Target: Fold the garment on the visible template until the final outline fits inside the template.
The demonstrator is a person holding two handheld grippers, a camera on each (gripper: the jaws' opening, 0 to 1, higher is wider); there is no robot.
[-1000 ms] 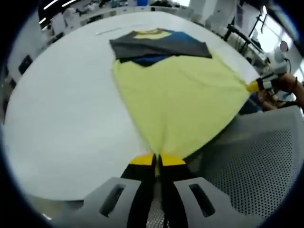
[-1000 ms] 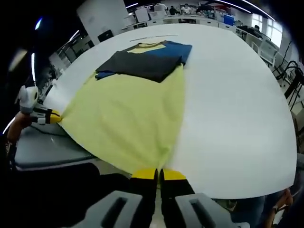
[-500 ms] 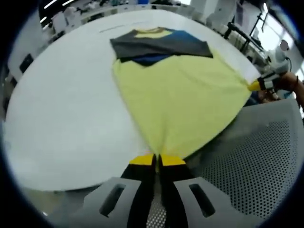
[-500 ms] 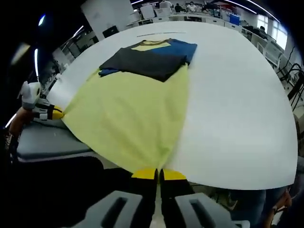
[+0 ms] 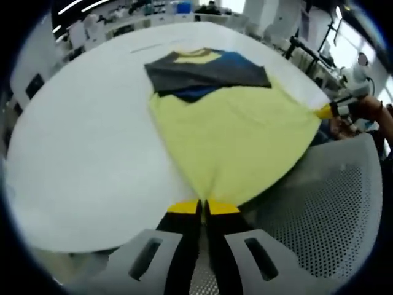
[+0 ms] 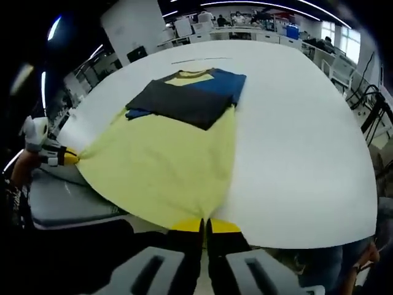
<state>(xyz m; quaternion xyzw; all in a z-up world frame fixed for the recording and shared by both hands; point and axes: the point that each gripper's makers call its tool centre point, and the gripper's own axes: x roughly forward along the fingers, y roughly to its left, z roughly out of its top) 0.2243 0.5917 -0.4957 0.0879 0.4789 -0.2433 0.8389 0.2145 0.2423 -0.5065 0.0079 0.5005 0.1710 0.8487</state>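
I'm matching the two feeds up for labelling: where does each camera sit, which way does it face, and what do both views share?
Left gripper view: rides the left gripper, looking along its shut jaws, which pinch a hem corner of the yellow shirt, across the white table; the right gripper and a hand holding it show at right.
Right gripper view: rides the right gripper, jaws shut on the other hem corner, facing the same table; the left gripper shows at left.
Shared: the shirt, its folded dark sleeves, the table.

The T-shirt (image 5: 230, 123) lies on the table (image 5: 80, 141), its hem drawn past the near edge, one corner in each gripper; a mesh chair (image 5: 331, 215) stands beside.
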